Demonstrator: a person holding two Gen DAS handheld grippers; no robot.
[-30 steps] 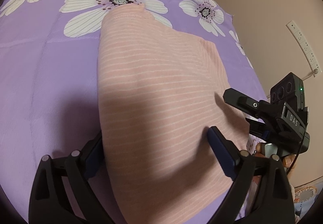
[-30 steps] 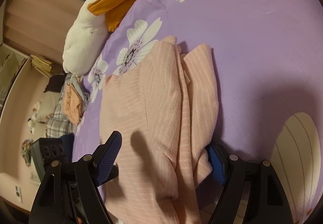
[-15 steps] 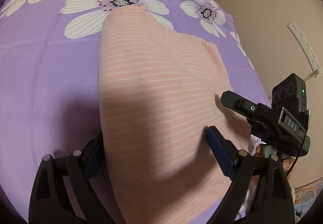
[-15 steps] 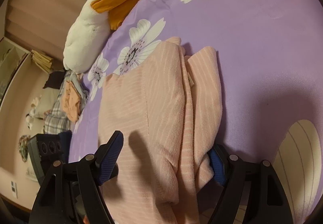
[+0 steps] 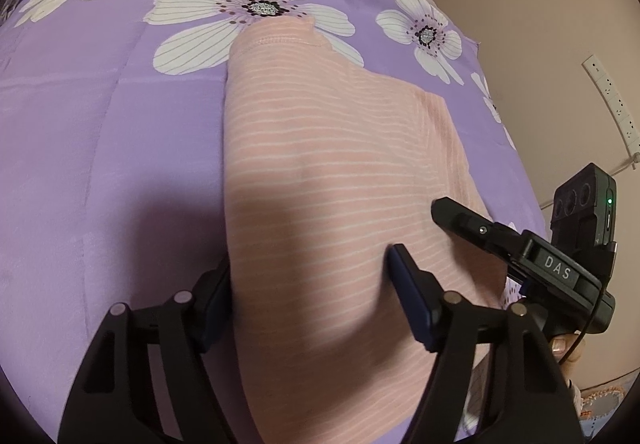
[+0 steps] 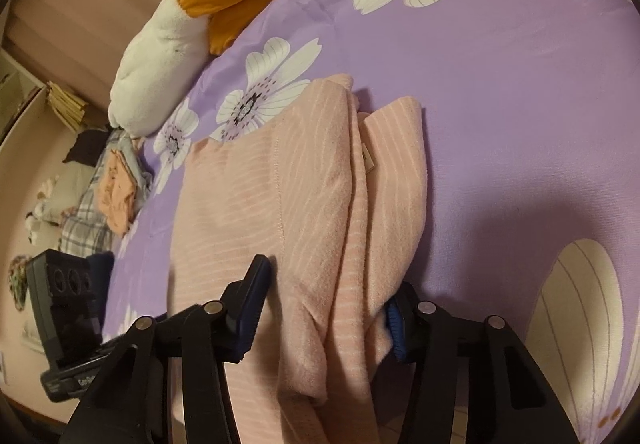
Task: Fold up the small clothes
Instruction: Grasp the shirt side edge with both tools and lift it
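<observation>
A pink garment with thin white stripes [image 5: 320,148] lies on the purple flowered bedspread [image 5: 100,144]. My left gripper [image 5: 308,264] straddles its near left part, one pad at the cloth's left edge and the other on top of it. Its jaws are closing and the cloth bulges slightly between them. The right gripper's upper finger [image 5: 460,218] rests on the garment's right edge. In the right wrist view the garment [image 6: 320,172] shows lengthwise folds. My right gripper [image 6: 331,276] is closing around the bunched near end, with cloth filling the gap.
A white and orange plush toy [image 6: 168,44] lies at the bed's far edge. A pile of other clothes [image 6: 112,192] sits beyond the bed's left side. A wall with a power strip [image 5: 612,100] runs close along the bed.
Both grippers' jaws have narrowed around the pink garment, and the cloth between them has bunched a little. Neither hand has shifted.
</observation>
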